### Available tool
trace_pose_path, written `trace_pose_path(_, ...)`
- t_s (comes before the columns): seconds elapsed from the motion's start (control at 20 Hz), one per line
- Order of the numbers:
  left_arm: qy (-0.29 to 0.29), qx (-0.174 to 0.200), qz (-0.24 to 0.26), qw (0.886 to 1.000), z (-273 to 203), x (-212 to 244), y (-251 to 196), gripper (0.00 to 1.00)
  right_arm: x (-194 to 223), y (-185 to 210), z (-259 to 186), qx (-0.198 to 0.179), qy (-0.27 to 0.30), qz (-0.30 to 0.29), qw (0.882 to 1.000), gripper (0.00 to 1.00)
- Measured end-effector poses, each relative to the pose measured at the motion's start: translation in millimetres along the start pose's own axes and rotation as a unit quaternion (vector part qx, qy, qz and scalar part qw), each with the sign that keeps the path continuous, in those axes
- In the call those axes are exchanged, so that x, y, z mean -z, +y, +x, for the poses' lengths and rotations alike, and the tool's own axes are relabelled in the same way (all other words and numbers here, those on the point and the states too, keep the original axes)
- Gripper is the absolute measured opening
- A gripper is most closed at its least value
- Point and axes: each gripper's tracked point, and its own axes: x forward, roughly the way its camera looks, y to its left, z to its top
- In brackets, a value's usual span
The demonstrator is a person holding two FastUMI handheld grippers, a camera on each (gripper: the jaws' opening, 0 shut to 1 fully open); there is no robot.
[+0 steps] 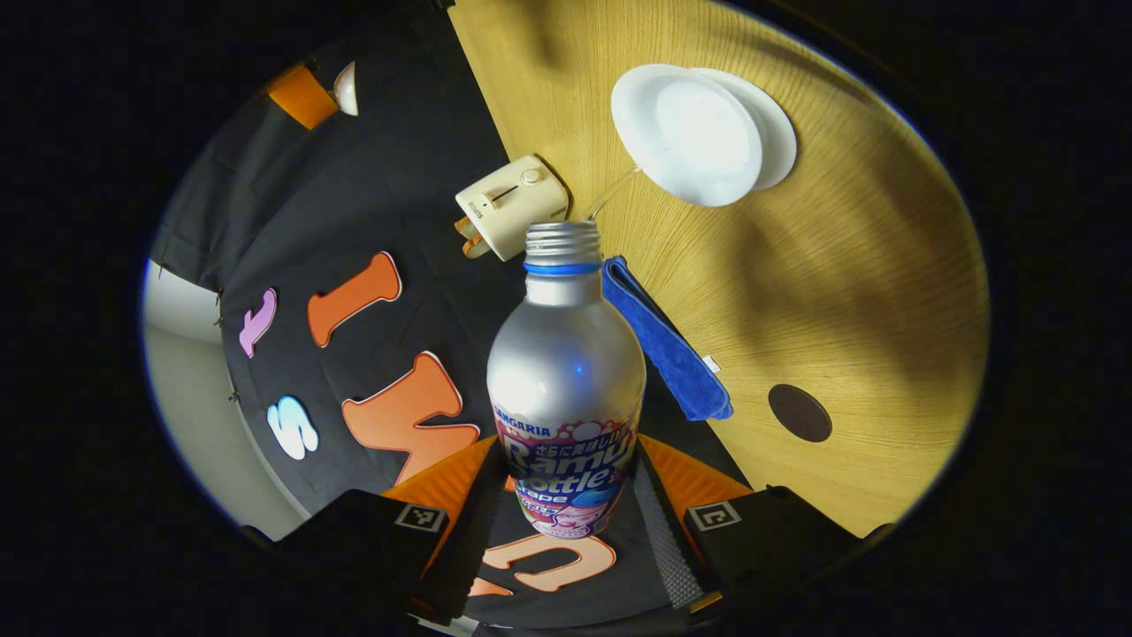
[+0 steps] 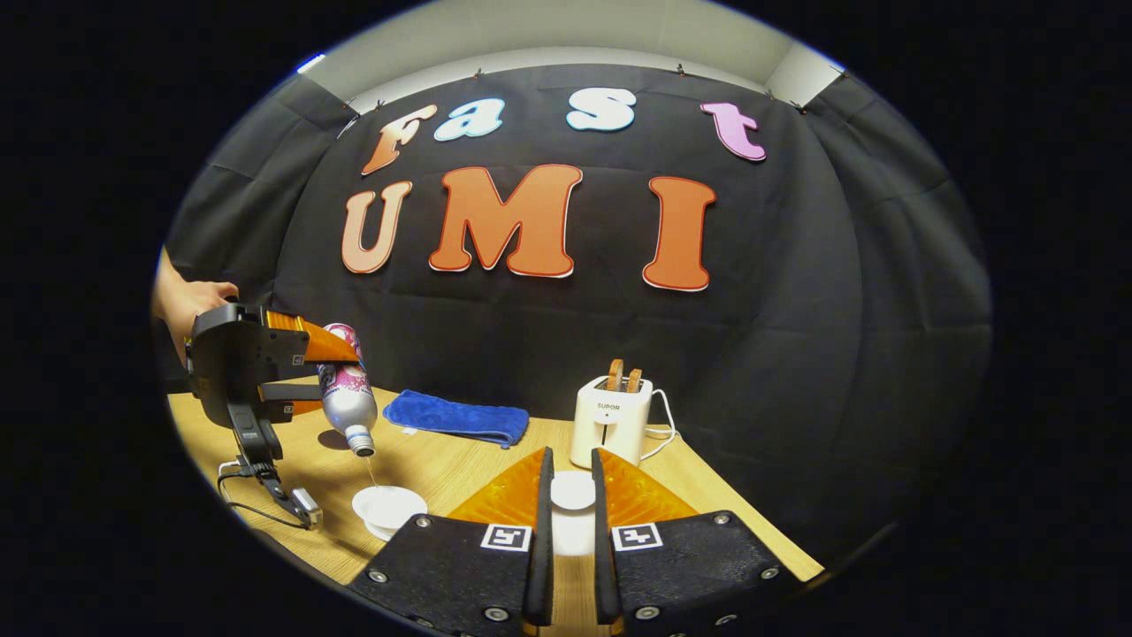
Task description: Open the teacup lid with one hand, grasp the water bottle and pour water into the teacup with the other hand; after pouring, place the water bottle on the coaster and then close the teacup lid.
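The bottle (image 1: 566,380) was uncapped and tipped neck-down over the cup (image 1: 699,133), a thin stream running from its mouth to the cup's rim near the top centre of the left gripper view. In the right gripper view the same bottle (image 2: 347,389) hung at the left of the frame, mouth lowest, with the stream falling into the white cup (image 2: 387,506) on its saucer at lower left — how much water lay in the cup could not be told. The left gripper (image 1: 566,522) was clenched on the bottle's lower body, a finger pressing each side of the label; seen from the right gripper view, that left gripper (image 2: 309,372) was raised above the table (image 2: 442,469) with a hand (image 2: 181,301) behind it. The right gripper (image 2: 570,522) sat low at bottom centre, fingers closed to a narrow gap around the white lid (image 2: 572,489) — whether both pressed it could not be told. A brown coaster (image 1: 799,412) lay on the table at lower right of the left gripper view, beside a blue cloth (image 1: 668,349). A toaster (image 2: 612,423) stood at centre.
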Motion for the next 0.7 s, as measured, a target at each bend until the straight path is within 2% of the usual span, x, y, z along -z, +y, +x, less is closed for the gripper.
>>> trace_pose_path(0.05,-0.003,0.001,0.002,1.000,1,-3,0,0.84,0,0,0,-0.001,0.000,0.001,1.000,0.19)
trace_pose_path(0.35,-0.011,-0.003,0.007,1.000,3,-7,-2,0.84,1,5,-2,-0.006,0.001,0.000,1.000,0.19)
trace_pose_path(0.7,-0.010,-0.012,-0.024,1.000,1,-3,2,0.83,0,13,-1,-0.013,0.001,0.002,1.000,0.19)
